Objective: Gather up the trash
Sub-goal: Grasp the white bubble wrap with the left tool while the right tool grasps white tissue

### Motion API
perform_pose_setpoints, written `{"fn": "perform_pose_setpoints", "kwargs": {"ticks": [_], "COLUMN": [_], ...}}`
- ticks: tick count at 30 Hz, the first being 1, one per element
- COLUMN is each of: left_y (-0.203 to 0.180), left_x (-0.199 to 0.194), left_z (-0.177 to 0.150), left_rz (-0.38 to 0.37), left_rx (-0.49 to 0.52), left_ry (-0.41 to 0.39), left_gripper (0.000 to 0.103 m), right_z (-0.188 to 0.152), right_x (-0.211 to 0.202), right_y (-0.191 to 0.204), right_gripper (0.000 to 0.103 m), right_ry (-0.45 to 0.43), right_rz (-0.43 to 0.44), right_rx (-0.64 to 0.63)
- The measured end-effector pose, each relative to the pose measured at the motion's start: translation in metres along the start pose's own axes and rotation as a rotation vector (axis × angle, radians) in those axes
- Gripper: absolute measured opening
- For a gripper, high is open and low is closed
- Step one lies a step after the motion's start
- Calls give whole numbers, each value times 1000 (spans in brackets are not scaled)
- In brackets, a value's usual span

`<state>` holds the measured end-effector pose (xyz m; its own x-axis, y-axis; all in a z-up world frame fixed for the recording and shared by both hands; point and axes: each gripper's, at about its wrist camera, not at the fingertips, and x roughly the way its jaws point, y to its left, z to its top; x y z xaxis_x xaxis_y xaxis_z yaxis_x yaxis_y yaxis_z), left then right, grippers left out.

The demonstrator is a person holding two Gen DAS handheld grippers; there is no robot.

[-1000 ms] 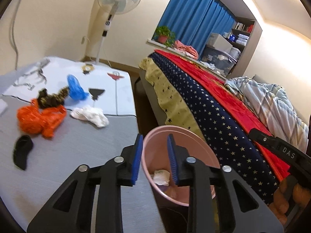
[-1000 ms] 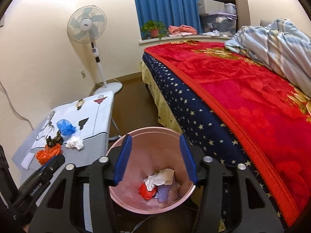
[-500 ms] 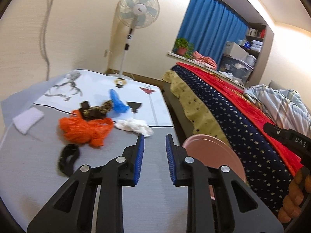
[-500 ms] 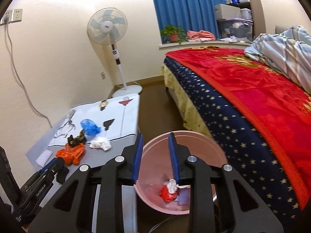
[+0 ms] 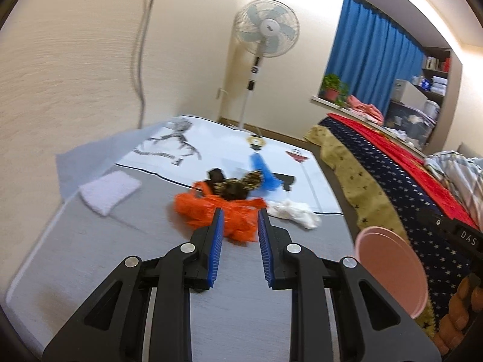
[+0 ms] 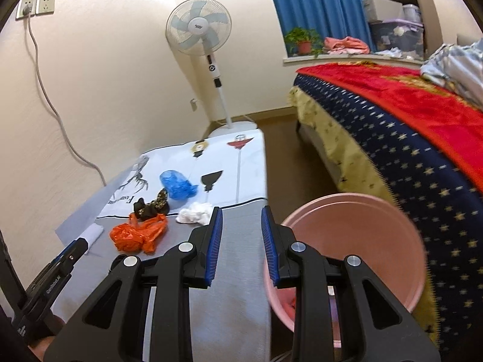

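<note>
My left tongs (image 5: 239, 226) stand narrow and empty, aimed at the orange bag (image 5: 220, 215) on the surface (image 5: 99, 259). Right tongs (image 6: 240, 226) just narrowed, empty, beside the pink bin (image 6: 377, 232).

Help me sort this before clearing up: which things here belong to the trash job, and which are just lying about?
Job:
orange bag
white tissue wad
blue plastic
pink bin

Lying about:
fan
potted plant
folded white cloth

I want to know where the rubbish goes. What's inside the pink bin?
In the right wrist view, the pink bin shows a bare pink wall and something reddish low down. The right tool covers the rest.
</note>
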<state>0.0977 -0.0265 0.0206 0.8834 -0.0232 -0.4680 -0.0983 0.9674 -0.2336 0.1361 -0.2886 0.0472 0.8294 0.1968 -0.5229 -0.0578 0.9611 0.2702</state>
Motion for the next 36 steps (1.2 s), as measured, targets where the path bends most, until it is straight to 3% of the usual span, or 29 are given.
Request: {"fn": "perform_pose_setpoints", "kwargs": {"ticks": [7, 14, 16, 20, 23, 27, 32, 35, 36], "left_y": [19, 62, 73, 97, 113, 130, 149, 153, 154], "left_x": [14, 35, 41, 53, 60, 70, 82, 90, 92], "left_z": [3, 6, 6, 8, 7, 11, 10, 7, 7], "left_rz": [92, 238, 269, 330, 365, 381, 394, 377, 372], "left_rx": [5, -59, -80, -120, -160, -209, -288, -304, -305], "left_ry": [-8, 16, 24, 46, 62, 87, 140, 193, 201], "left_gripper": [23, 23, 23, 24, 37, 49, 50, 49, 44], "right_z": [-4, -6, -8, -11, -13, -15, -19, -19, -19], "right_x": [47, 99, 117, 141, 159, 177, 189, 190, 191], "right_y": [5, 9, 12, 10, 5, 8, 15, 17, 17], "right_gripper": [28, 29, 37, 41, 46, 47, 48, 40, 33], "right_ry": [41, 102, 138, 180, 221, 268, 298, 305, 308], "right_rz": [60, 114, 132, 137, 131, 134, 124, 120, 121], "right_rx": [31, 64, 59, 72, 99, 100, 58, 47, 43]}}
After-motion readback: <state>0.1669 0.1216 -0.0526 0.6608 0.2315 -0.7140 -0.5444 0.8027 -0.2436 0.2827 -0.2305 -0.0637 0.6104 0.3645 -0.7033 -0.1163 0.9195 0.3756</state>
